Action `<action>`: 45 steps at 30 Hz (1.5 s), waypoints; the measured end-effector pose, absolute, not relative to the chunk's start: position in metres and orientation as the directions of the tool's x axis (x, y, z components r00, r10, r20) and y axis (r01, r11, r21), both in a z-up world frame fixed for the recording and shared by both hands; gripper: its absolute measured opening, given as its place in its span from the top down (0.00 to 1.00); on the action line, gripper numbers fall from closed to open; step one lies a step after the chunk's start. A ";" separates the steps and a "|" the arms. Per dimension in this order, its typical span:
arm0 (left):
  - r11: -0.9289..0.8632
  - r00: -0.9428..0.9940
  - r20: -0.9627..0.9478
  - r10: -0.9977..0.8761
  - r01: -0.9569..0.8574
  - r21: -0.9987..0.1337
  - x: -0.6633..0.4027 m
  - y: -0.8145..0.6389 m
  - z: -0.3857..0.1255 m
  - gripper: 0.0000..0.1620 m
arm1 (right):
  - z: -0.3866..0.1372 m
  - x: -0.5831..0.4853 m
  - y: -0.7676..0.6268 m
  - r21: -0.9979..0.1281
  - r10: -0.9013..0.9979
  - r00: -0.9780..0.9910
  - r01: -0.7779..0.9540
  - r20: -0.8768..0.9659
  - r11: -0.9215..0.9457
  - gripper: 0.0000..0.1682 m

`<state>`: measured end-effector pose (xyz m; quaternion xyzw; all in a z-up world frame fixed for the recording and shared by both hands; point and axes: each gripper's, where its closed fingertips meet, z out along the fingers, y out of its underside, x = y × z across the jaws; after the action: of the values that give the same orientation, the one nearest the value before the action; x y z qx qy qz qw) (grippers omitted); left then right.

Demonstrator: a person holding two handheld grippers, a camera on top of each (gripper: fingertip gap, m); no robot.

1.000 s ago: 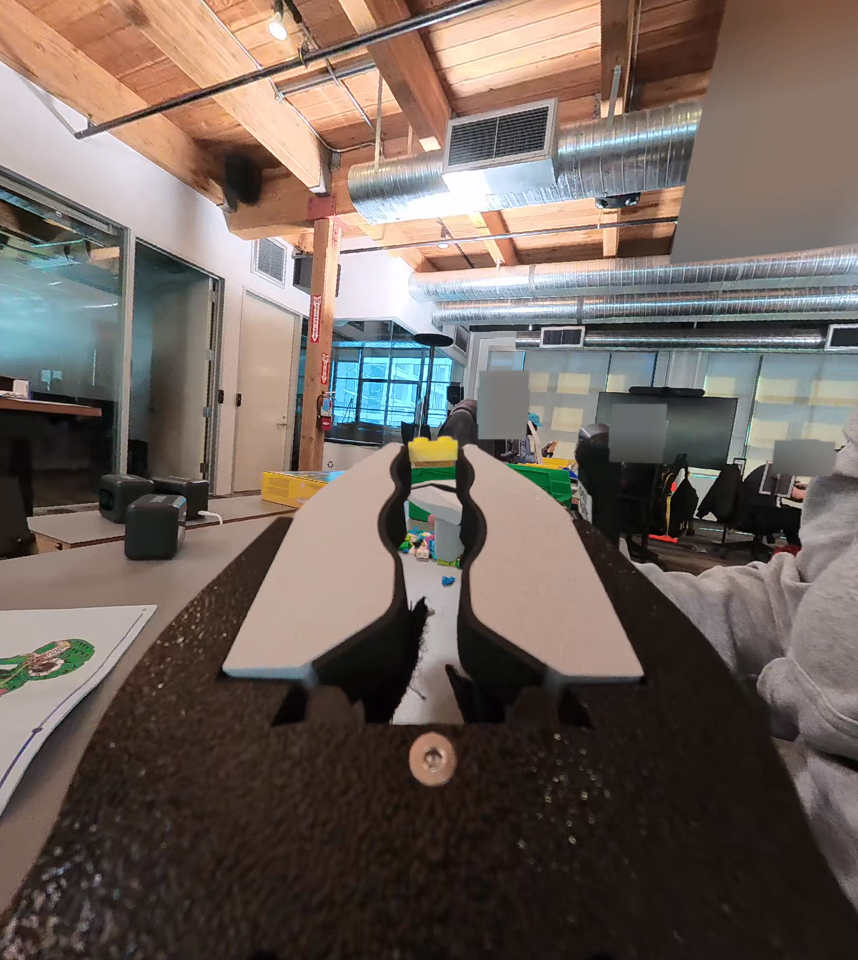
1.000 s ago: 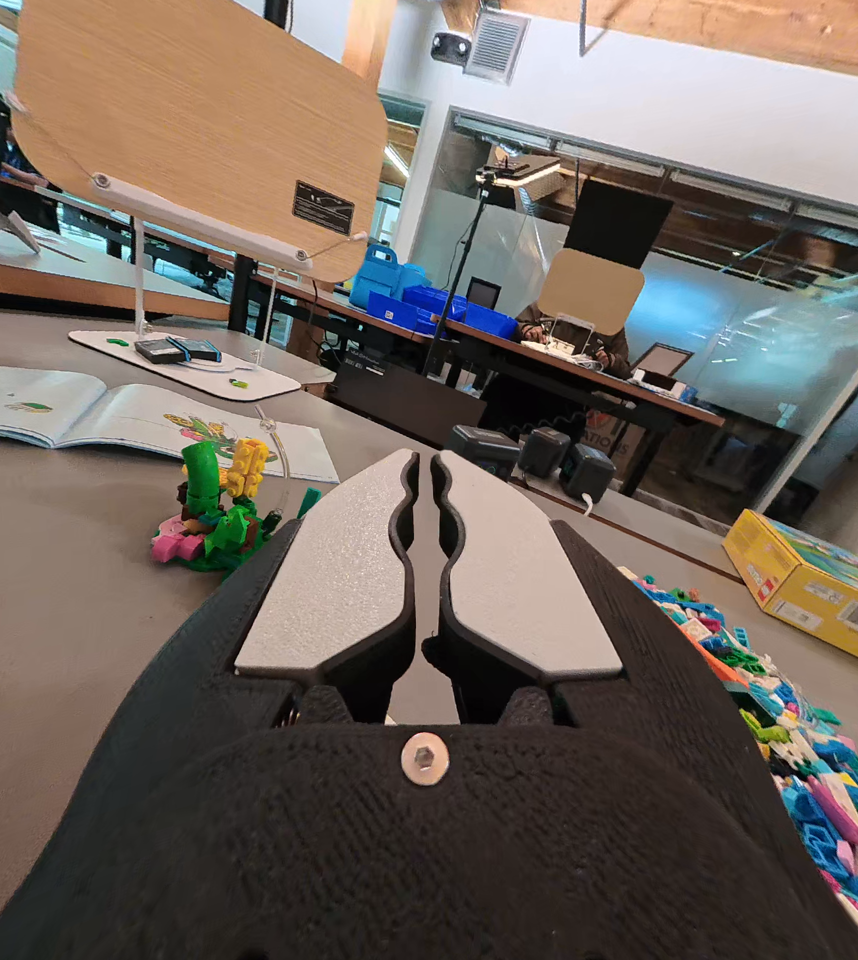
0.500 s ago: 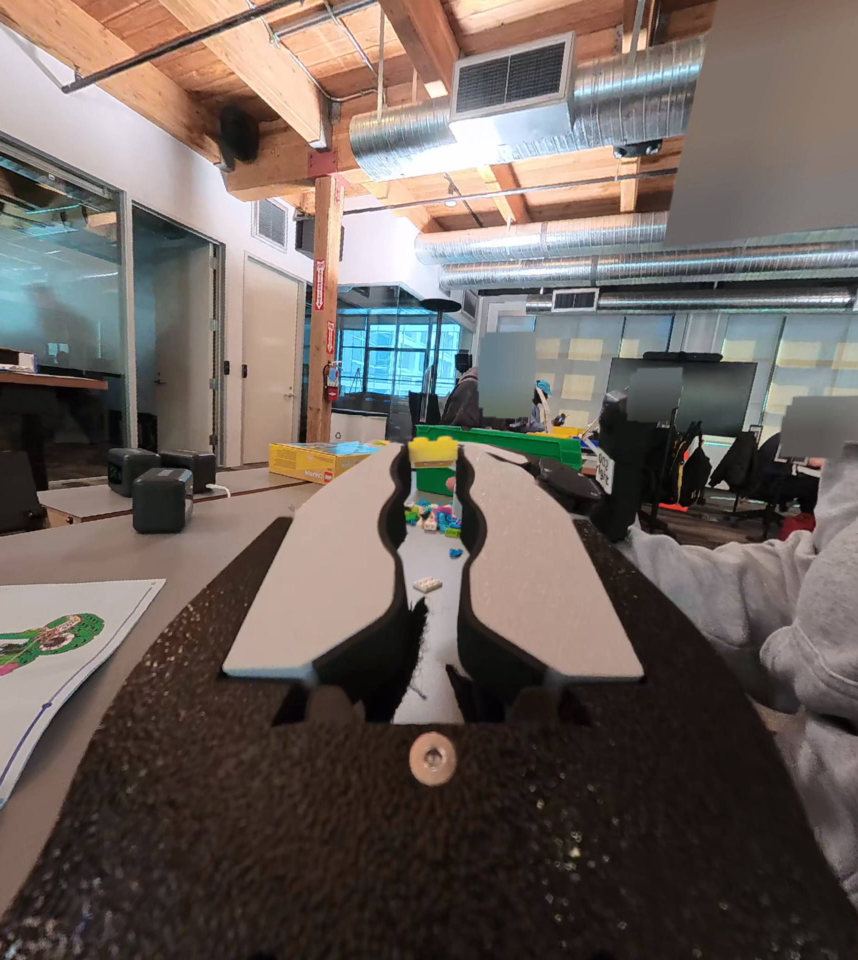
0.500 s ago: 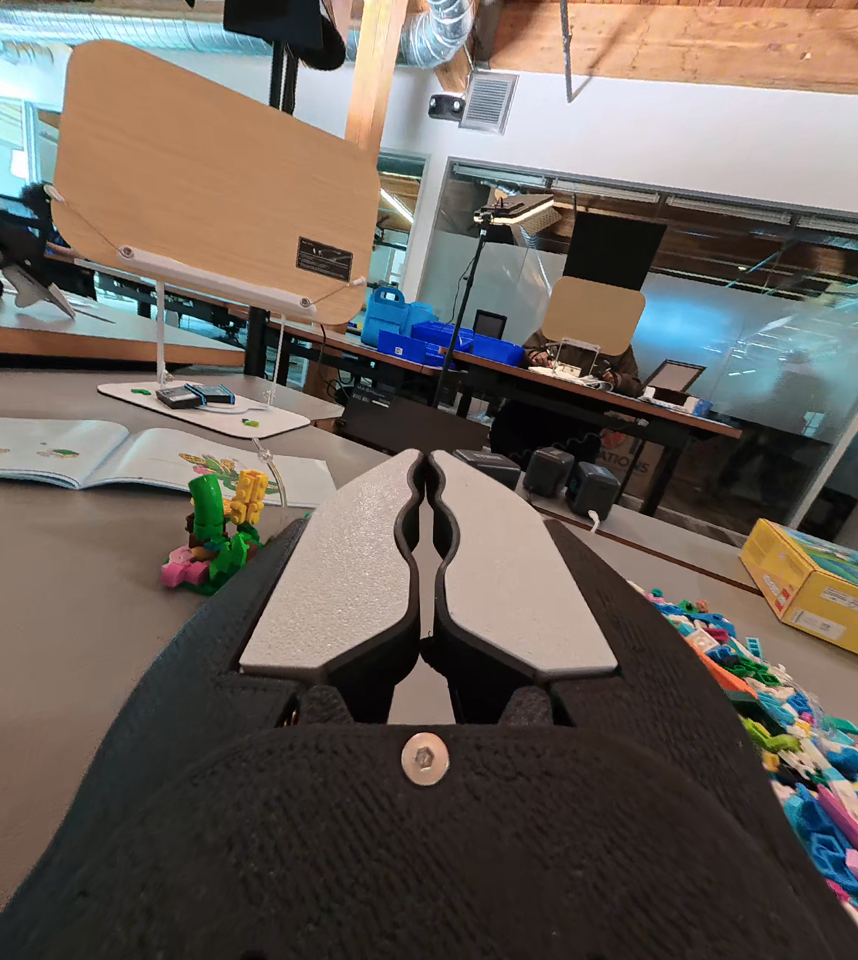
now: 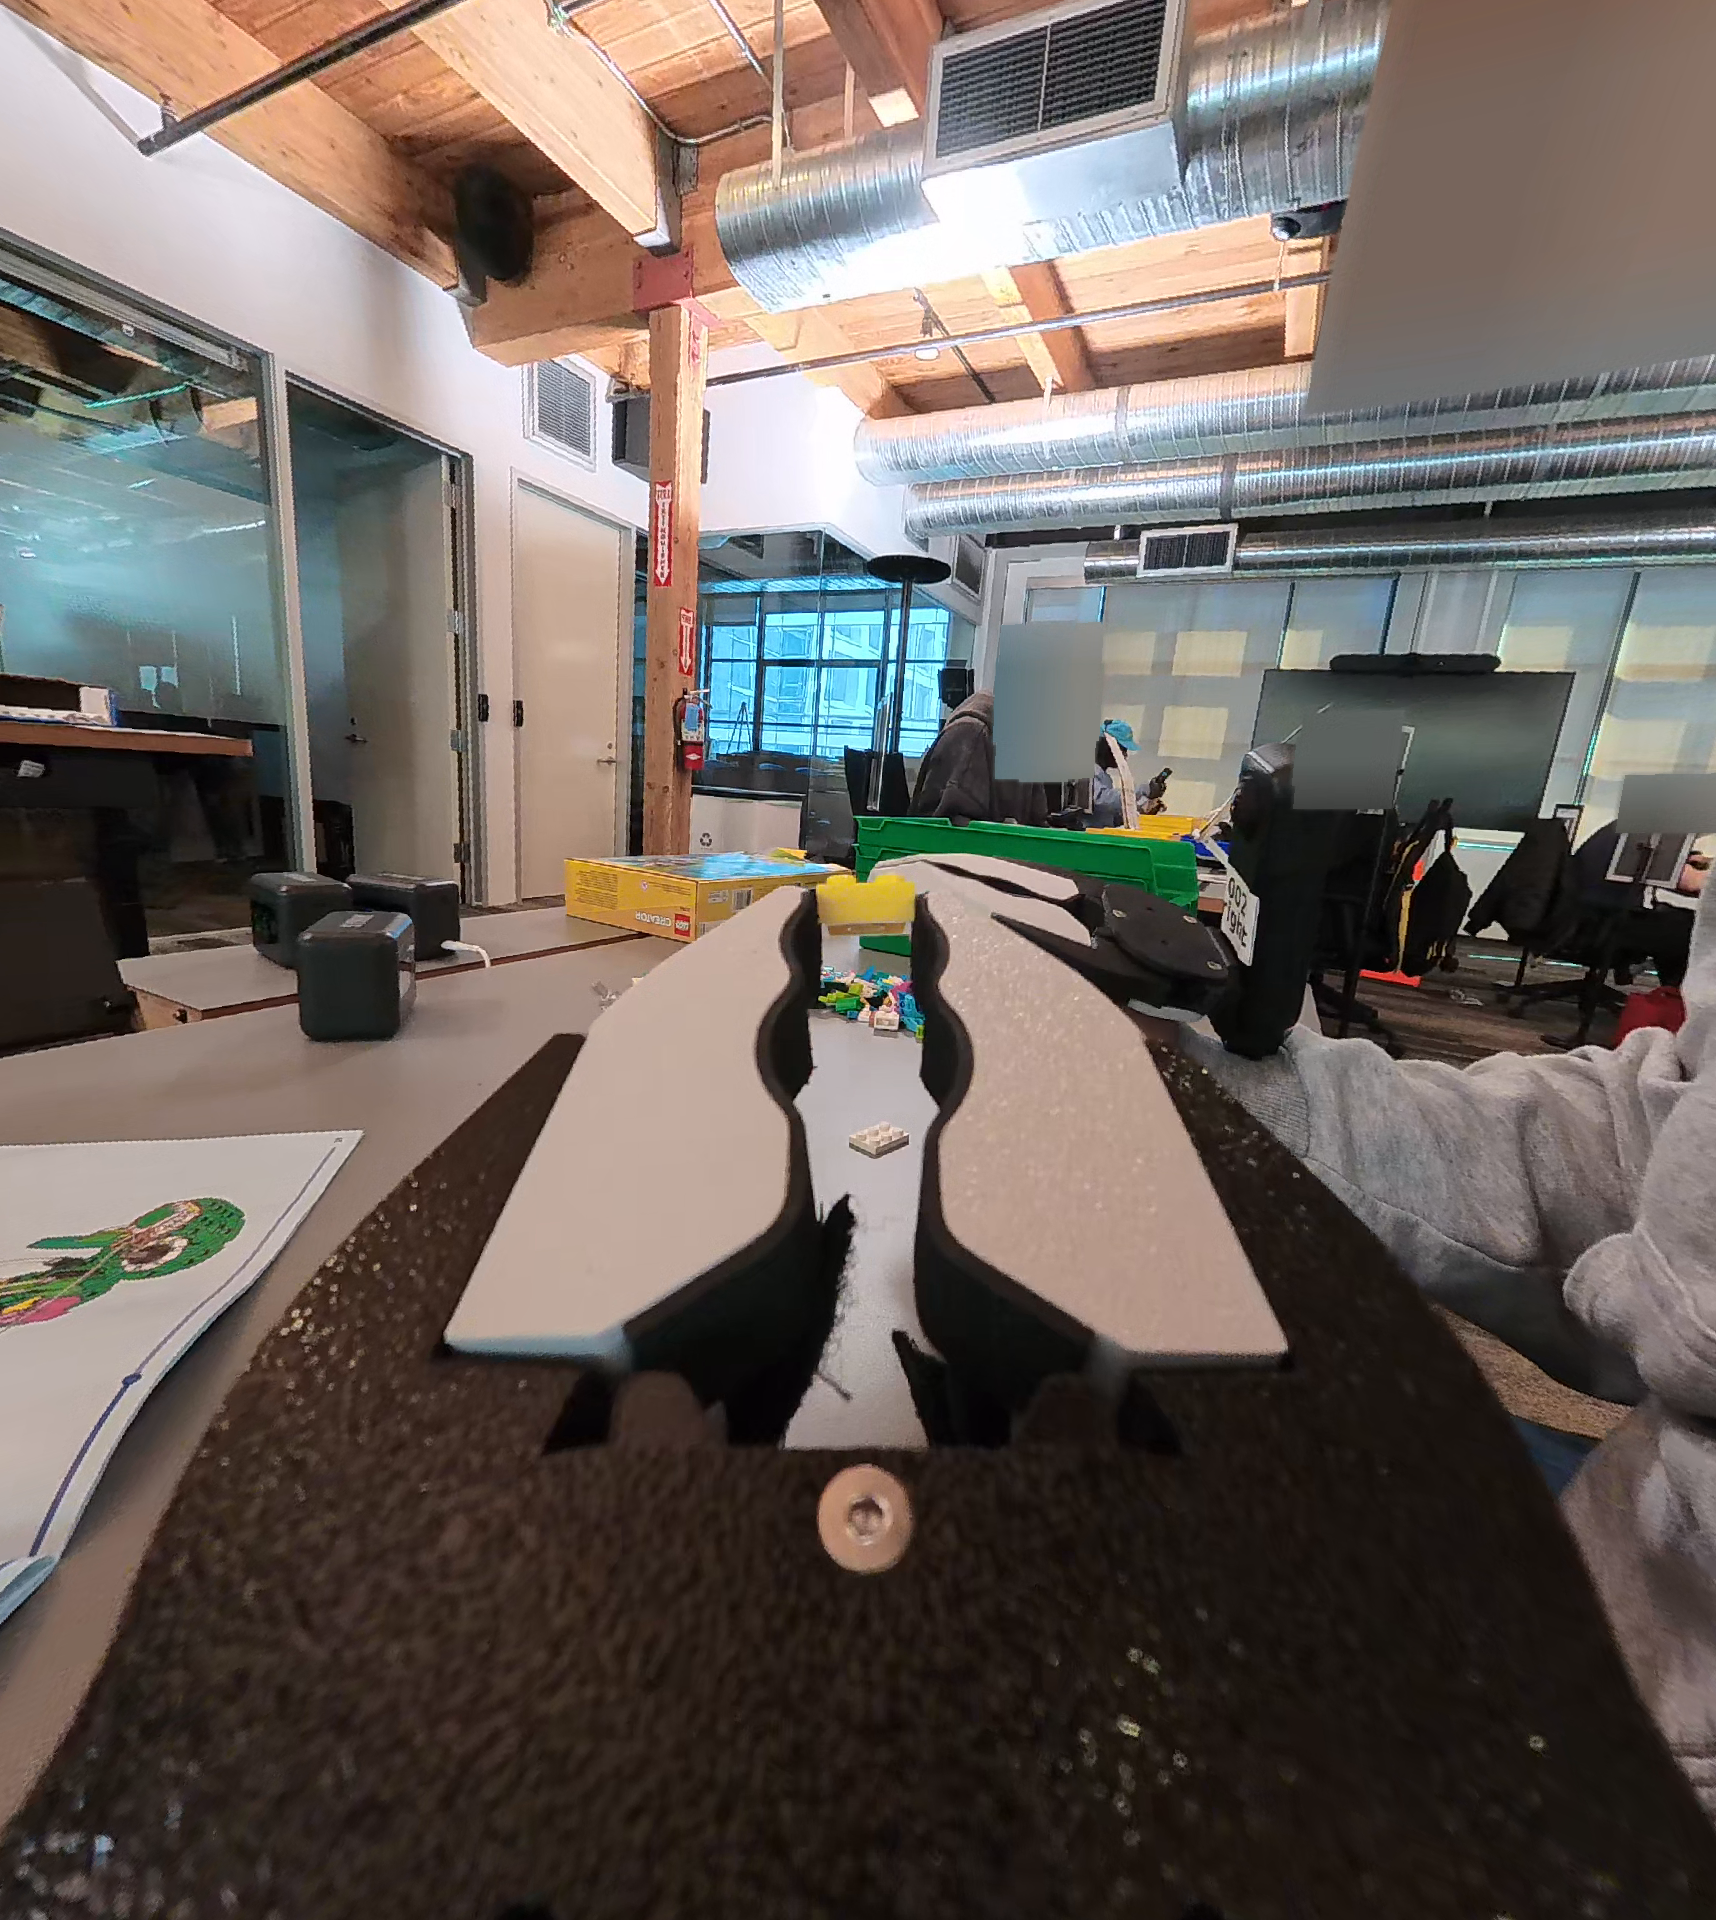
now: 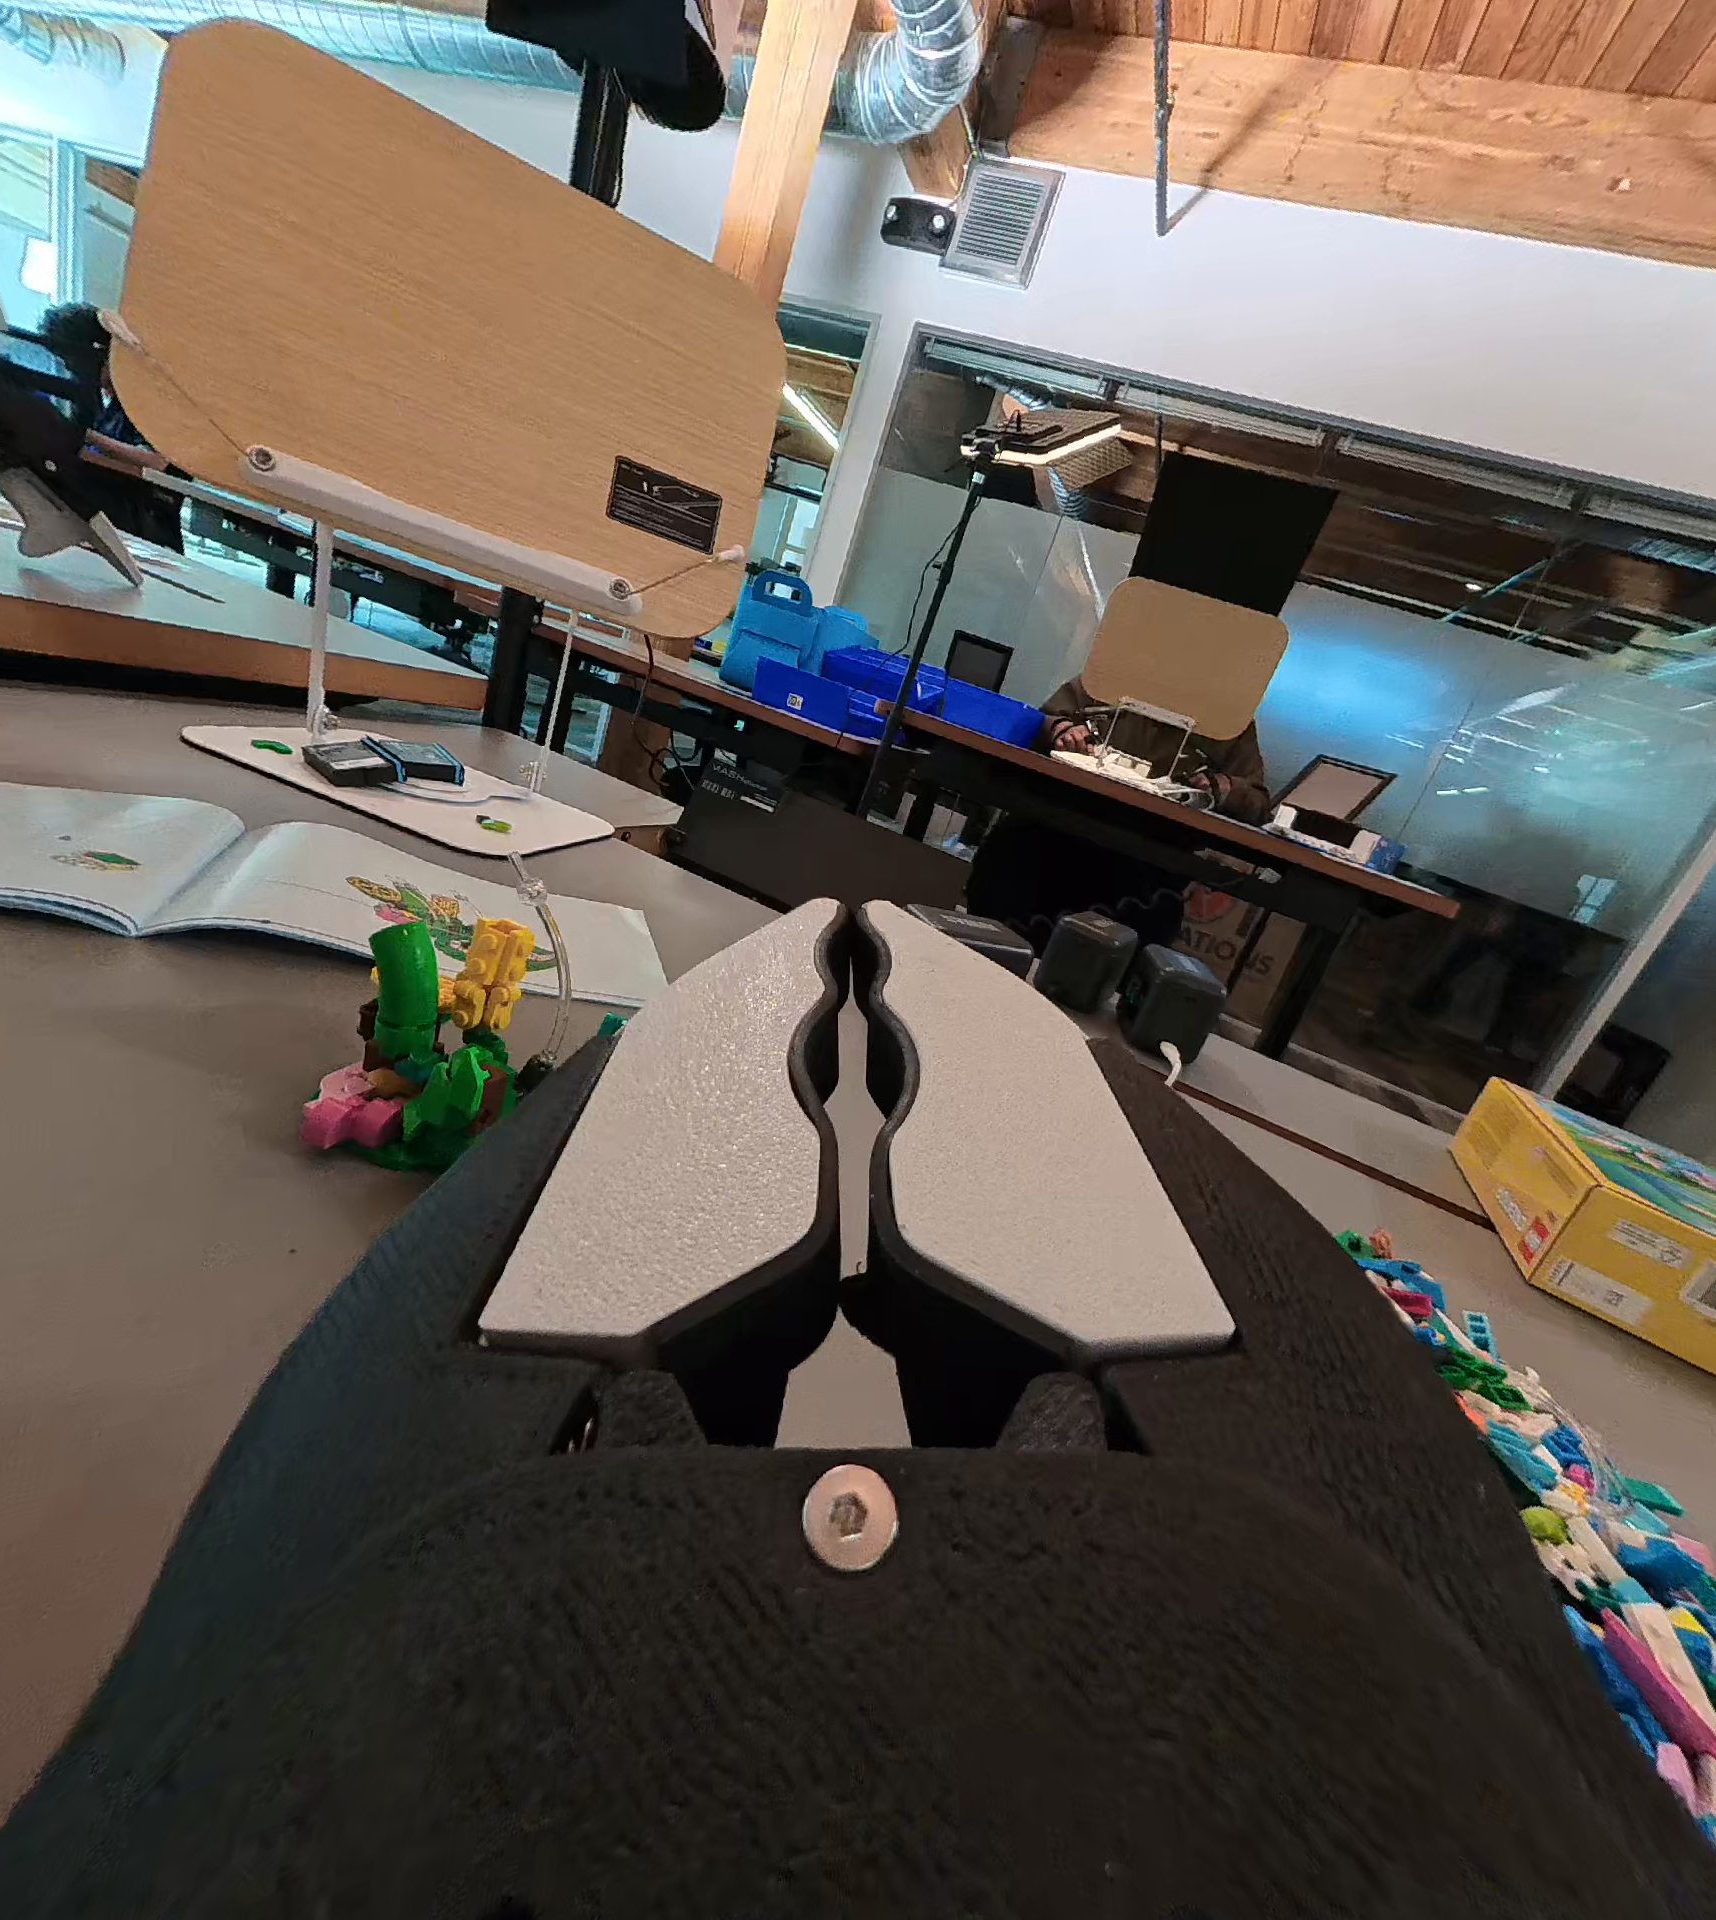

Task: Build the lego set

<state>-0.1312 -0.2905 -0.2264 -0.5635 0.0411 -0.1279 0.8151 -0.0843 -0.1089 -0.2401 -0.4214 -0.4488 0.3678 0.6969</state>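
Left tongs (image 5: pixel 866 914): pinching a yellow brick (image 5: pixel 865 902) at the very tips, studs facing up, held clear above the worktop (image 5: pixel 210 1070).
Right tongs (image 6: pixel 852 914): pressed together, nothing between them, hovering low over the worktop.
Partial build (image 6: pixel 423 1049): green stalk, yellow block cluster and pink flower on a green base, standing on the worktop just ahead and to the left of the right tongs, close to the open instruction booklet (image 6: pixel 210 883).
Loose pile (image 6: pixel 1664 1621): many small coloured pieces, spread on the worktop to the right of the right tongs, near the yellow box (image 6: pixel 1643 1236).
Stray piece (image 5: pixel 879 1138): small pale plate lying flat on the worktop, seen in the gap between the left fingers.
Key relation: build out of the left wrist view, so bearing from the held brick cannot be read there; booklet on the left edge of that view suggests the build lies off to the left.
Nearer hand: right tongs nearest the build, well placed to steady its base.
Likely step: carrying the yellow brick across to seat it on the build.
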 end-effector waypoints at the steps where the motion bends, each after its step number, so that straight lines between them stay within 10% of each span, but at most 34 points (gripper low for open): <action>1: 0.332 0.964 0.078 -0.254 0.163 -0.929 -0.132 -0.290 -0.226 0.90 | -0.240 -0.085 -0.109 -0.916 0.890 0.326 -0.132 0.319 0.378 1.00; 13: 0.392 0.991 0.020 -0.135 0.072 -0.917 -0.144 -0.296 -0.218 0.90 | -0.239 -0.094 -0.126 -0.891 0.878 0.266 -0.114 0.399 0.439 1.00; 18: 0.480 0.875 -0.061 0.481 -0.321 -0.816 -0.198 -0.349 -0.189 0.90 | -0.215 -0.144 -0.202 -0.950 0.950 -0.043 -0.039 0.311 0.309 1.00; 24: 0.315 0.647 -0.118 0.754 -0.512 -0.799 -0.246 -0.415 -0.178 0.90 | -0.258 -0.233 -0.315 -0.874 0.878 -0.420 0.307 0.230 0.376 0.92; 30: 0.275 0.518 -0.024 0.855 -0.493 -0.825 -0.290 -0.472 -0.183 0.90 | -0.308 -0.317 -0.366 -0.764 0.835 -0.508 0.446 0.212 0.466 0.71; 45: 0.313 0.505 0.042 0.862 -0.466 -0.828 -0.304 -0.493 -0.182 0.90 | -0.362 -0.344 -0.382 -0.604 0.852 -0.519 0.660 0.064 0.447 0.78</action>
<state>-0.3039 -0.4935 -0.1823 -0.3974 -0.2495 0.4307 0.7709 -0.3437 -0.3816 -0.3623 -0.4549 -0.8308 0.2634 0.1827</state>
